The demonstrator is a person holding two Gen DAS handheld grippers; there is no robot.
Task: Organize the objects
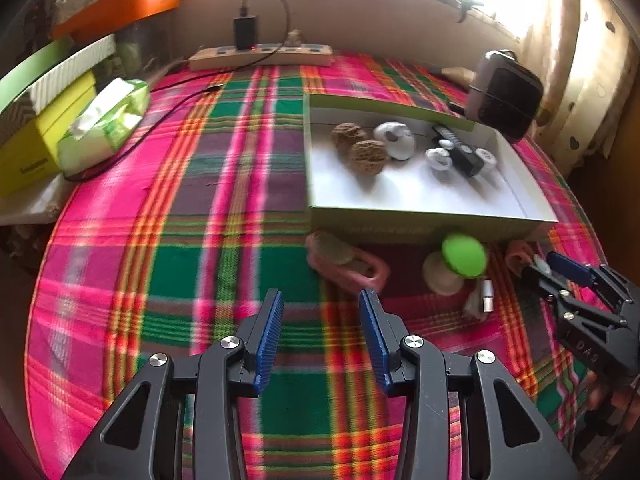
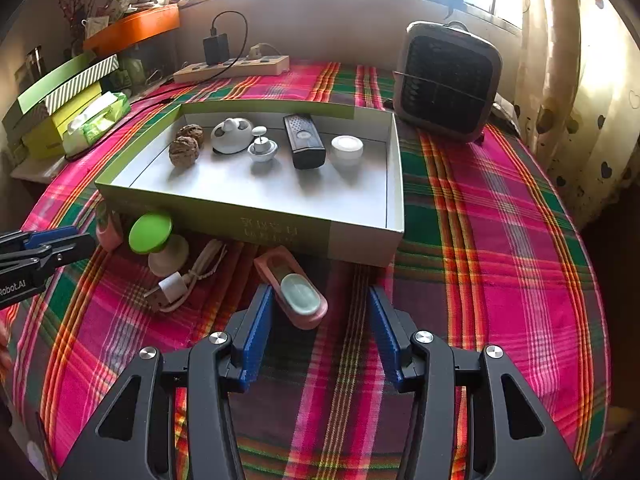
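Note:
A shallow green-sided box [image 2: 280, 228] [image 1: 424, 222] stands on the plaid cloth and holds two walnuts [image 2: 185, 151], a white teapot [image 2: 231, 135], a small lidded cup [image 2: 262, 148], a black remote [image 2: 304, 142] and a white jar [image 2: 347, 149]. In front of it lie a pink case [image 2: 294, 288] [image 1: 348, 266], a green-capped mushroom toy [image 2: 154, 236] [image 1: 464, 256] and a white charger with cable [image 2: 176, 286]. My right gripper [image 2: 320, 304] is open, with the pink case just ahead between its fingers. My left gripper [image 1: 320, 308] is open and empty, short of the pink case.
A black-fronted heater [image 2: 448, 80] stands at the box's far right corner. A power strip [image 2: 232, 68] with a plugged adapter lies by the wall. A tissue pack [image 1: 108, 124] and stacked boxes [image 1: 44, 96] sit at the left. A curtain [image 2: 580, 80] hangs at the right.

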